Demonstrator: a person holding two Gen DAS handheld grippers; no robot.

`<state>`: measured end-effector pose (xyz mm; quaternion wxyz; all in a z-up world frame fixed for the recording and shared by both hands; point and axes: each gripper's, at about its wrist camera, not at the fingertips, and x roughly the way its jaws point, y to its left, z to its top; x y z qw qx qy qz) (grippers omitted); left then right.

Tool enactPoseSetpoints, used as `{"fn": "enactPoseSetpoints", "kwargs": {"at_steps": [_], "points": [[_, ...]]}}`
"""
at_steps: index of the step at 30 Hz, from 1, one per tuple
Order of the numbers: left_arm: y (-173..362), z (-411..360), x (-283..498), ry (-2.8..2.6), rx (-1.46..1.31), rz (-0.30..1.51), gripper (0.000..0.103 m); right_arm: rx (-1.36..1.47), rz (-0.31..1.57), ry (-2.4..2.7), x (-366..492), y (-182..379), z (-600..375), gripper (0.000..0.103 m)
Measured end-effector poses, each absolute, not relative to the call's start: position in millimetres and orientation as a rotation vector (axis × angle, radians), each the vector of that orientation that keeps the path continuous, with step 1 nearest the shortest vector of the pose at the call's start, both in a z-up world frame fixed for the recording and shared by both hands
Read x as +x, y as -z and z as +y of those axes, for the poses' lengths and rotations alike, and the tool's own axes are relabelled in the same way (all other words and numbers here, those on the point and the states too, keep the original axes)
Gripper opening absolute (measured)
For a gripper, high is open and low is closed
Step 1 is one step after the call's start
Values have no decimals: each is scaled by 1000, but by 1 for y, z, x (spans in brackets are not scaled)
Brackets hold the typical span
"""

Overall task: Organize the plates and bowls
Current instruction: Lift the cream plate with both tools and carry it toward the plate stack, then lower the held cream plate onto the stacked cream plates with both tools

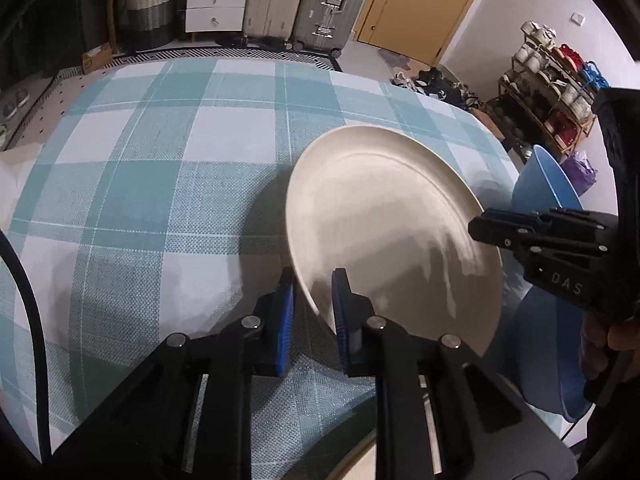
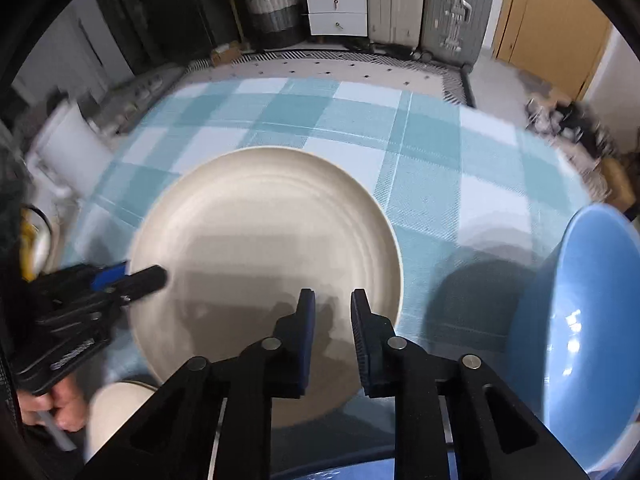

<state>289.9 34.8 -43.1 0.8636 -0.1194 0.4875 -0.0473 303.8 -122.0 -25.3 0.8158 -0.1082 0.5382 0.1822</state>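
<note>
A large cream plate (image 1: 392, 216) (image 2: 264, 232) is over the teal-checked tablecloth (image 1: 160, 184). My left gripper (image 1: 314, 300) is shut on its near left rim, blue pads on either side, and the plate tilts up from there. The right wrist view shows that same gripper (image 2: 148, 276) at the plate's left edge. My right gripper (image 2: 332, 316) stands over the plate's near right part with its jaws drawn narrow and nothing clamped between them. In the left wrist view its tip (image 1: 480, 228) crosses the plate's right rim; whether it touches I cannot tell.
A blue bowl (image 2: 580, 320) (image 1: 536, 184) stands right of the plate. Another blue dish (image 1: 552, 360) lies near the front right. A cream dish (image 2: 116, 412) sits at the front left. Suitcases (image 1: 332, 4), drawers and a shoe rack (image 1: 552, 88) stand beyond the table.
</note>
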Motion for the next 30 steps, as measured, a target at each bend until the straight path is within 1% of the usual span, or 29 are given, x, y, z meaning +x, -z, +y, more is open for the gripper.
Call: {"fn": "enactPoseSetpoints", "kwargs": {"at_steps": [3,5,7,8,10,11,18,19,20,24,30], "points": [[45,37,288,88,-250,1029,15,-217,1158,-380,304,25,-122,19],[45,41,286,70,-252,1029,15,-215,1157,-363,304,25,-125,23],[45,45,285,64,-262,1028,15,-210,1162,-341,306,24,-130,24],[45,47,285,60,-262,1028,15,-211,1164,-326,307,24,-132,30],[46,49,286,58,-265,1030,15,-199,1182,-319,310,25,-136,38],[46,49,286,56,-263,1031,15,-199,1192,-307,311,26,-137,40],[53,42,291,72,-249,1050,15,-216,1239,-295,317,41,-138,40],[54,41,291,80,-249,1050,13,-218,1230,-298,316,41,-138,38],[53,39,290,76,-238,1047,13,-218,1226,-306,315,41,-138,29],[49,38,289,76,-226,1030,13,-215,1198,-310,313,38,-139,27],[36,41,284,71,-231,1003,13,-191,1157,-325,309,25,-140,27]]}}
